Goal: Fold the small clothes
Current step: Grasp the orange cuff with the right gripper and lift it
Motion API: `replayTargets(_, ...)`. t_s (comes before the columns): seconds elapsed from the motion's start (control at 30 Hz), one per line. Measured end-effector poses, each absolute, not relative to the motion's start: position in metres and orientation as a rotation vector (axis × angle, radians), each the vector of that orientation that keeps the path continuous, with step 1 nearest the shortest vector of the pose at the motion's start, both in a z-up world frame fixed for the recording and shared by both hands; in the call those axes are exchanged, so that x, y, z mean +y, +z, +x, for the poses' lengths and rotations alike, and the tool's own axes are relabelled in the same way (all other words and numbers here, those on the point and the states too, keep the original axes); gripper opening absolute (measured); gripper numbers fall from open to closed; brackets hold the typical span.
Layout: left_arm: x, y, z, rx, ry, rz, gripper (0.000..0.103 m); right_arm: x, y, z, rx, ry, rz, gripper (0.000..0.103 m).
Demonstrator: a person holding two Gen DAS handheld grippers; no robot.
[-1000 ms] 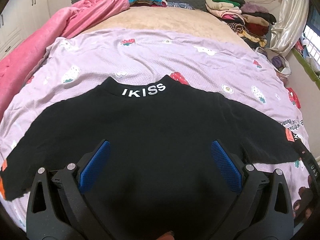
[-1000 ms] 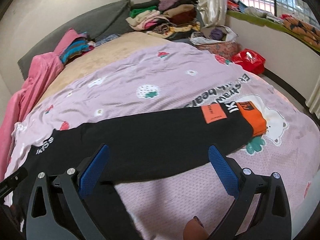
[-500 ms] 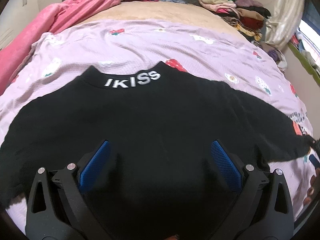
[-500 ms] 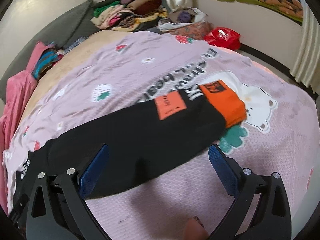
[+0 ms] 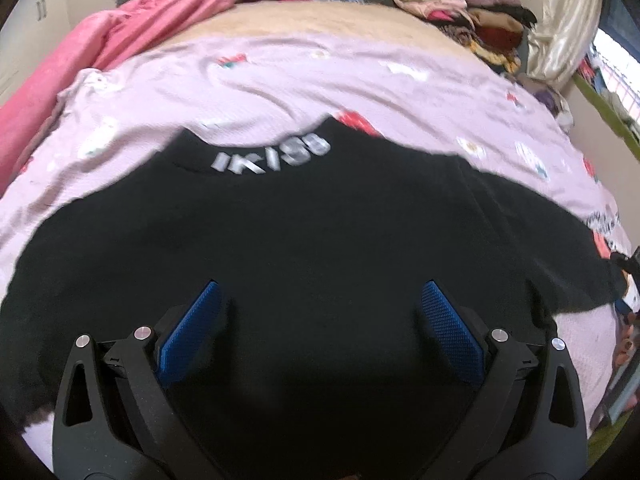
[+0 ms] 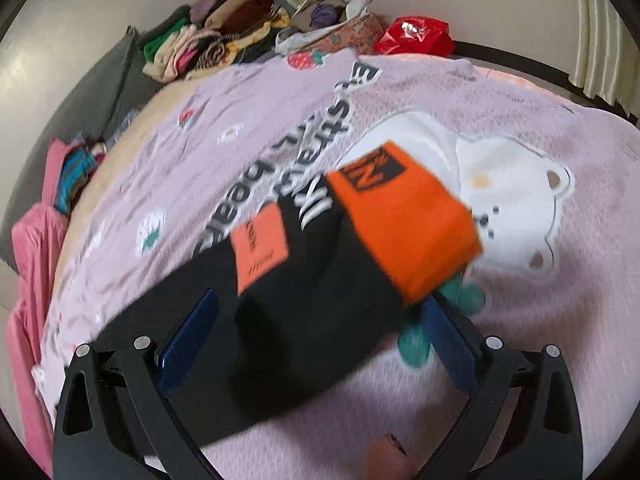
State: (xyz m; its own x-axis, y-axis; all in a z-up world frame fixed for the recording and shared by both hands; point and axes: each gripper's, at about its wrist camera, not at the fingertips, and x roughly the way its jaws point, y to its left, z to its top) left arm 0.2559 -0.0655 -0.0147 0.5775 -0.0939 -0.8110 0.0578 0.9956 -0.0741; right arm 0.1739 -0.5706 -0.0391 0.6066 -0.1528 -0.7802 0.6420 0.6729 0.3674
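Observation:
A black long-sleeved top (image 5: 304, 240) lies spread flat on the lilac bedspread (image 5: 280, 80), its collar with white lettering (image 5: 272, 156) pointing away. My left gripper (image 5: 318, 332) hovers open over the middle of the top's body, nothing between its blue pads. In the right wrist view the top's right sleeve (image 6: 304, 304) runs diagonally and ends in an orange cuff (image 6: 408, 224). My right gripper (image 6: 316, 340) stands open low over that sleeve, just short of the cuff. The picture is blurred by motion.
A pink blanket (image 5: 100, 52) lies bunched along the left side of the bed. Stacks of folded clothes (image 5: 460, 12) sit at the far right corner by a curtain. A red bag (image 6: 416, 36) lies past the bed's edge. A white bear print (image 6: 512, 200) marks the bedspread beyond the cuff.
My right gripper has travelled along the sleeve toward the orange cuff and come down closer to it. The left gripper has sunk lower and moved forward over the top's body.

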Motion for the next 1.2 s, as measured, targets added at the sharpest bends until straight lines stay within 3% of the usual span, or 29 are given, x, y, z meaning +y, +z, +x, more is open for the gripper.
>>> replayTargets(0.07,-0.057,-0.01,0.256,0.933,-0.067,-0.038,0.094,-0.576,-0.038,0.174,0.762,-0.53,0.694,0.085)
replayTargets(0.13,-0.049,-0.008,0.256,0.936,-0.057,-0.051,0.094,-0.579,-0.036,0.174,0.735,-0.543,0.68,0.049)
replayTargets(0.23,-0.042,-0.008,0.256,0.934,-0.045,-0.054,0.094,-0.579,-0.033,0.173,0.726,-0.518,0.658,0.023)
replayTargets(0.3,-0.039,-0.007,0.257,0.931,-0.038,-0.053,0.094,-0.574,-0.027,0.171,0.705,-0.493,0.624,0.012)
replayTargets(0.67,-0.014,0.006,0.249,0.908,-0.028,-0.102,0.094,-0.525,0.032,0.168,0.571,-0.294,0.504,0.012)
replayTargets(1.2,0.013,0.024,0.239,0.873,-0.027,-0.158,0.094,-0.433,0.08,0.169,0.553,-0.106,0.378,0.012)
